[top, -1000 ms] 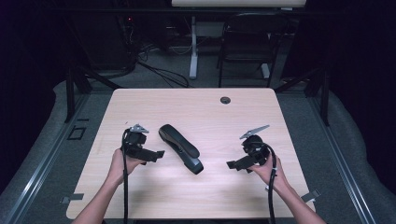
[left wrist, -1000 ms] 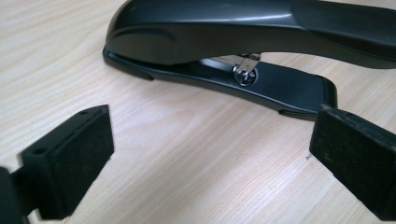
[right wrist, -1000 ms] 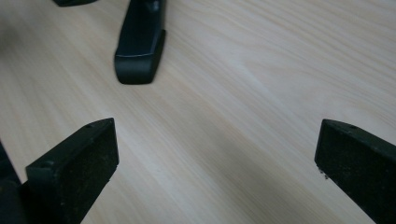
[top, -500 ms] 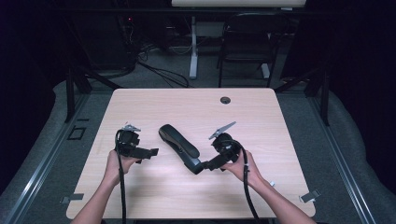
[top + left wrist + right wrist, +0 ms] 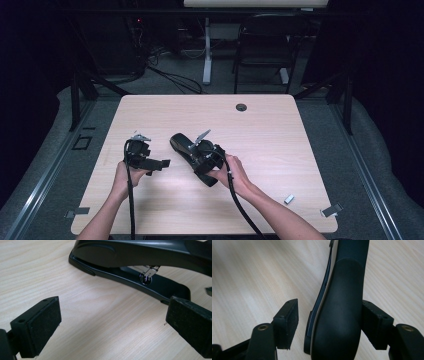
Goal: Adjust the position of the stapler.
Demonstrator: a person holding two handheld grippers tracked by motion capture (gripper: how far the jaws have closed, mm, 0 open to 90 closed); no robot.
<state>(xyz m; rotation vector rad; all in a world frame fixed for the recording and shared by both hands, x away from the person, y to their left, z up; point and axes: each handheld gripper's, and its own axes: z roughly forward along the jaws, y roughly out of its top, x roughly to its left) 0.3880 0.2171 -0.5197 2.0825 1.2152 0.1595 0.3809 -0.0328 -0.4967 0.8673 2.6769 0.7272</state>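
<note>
Dark floor, cables and chair legs ring the pale wooden table (image 5: 300, 150) where I work with my two tongs. Largest on it is the black stapler (image 5: 182, 145), lying slantwise near the middle toward my side, its far end bare and its near end under my right gripper (image 5: 204, 167). A second ago that gripper hung well off to the right; it has since swung in and now straddles the stapler's rounded end, jaws spread, one pad (image 5: 289, 322) just clear of the base edge and the other close against the far flank. I judge the grasp is about to be made, not yet made. My left gripper (image 5: 162, 163) has barely moved and waits just left of the stapler, jaws wide apart and holding nothing. Its own view gives what the high one cannot: the stapler (image 5: 130, 267) from the side, arm lifted off the base, a bright metal nose (image 5: 148, 273) above the anvil. Smallest, a small grey object (image 5: 289, 199) lies near the table's right front corner.
</note>
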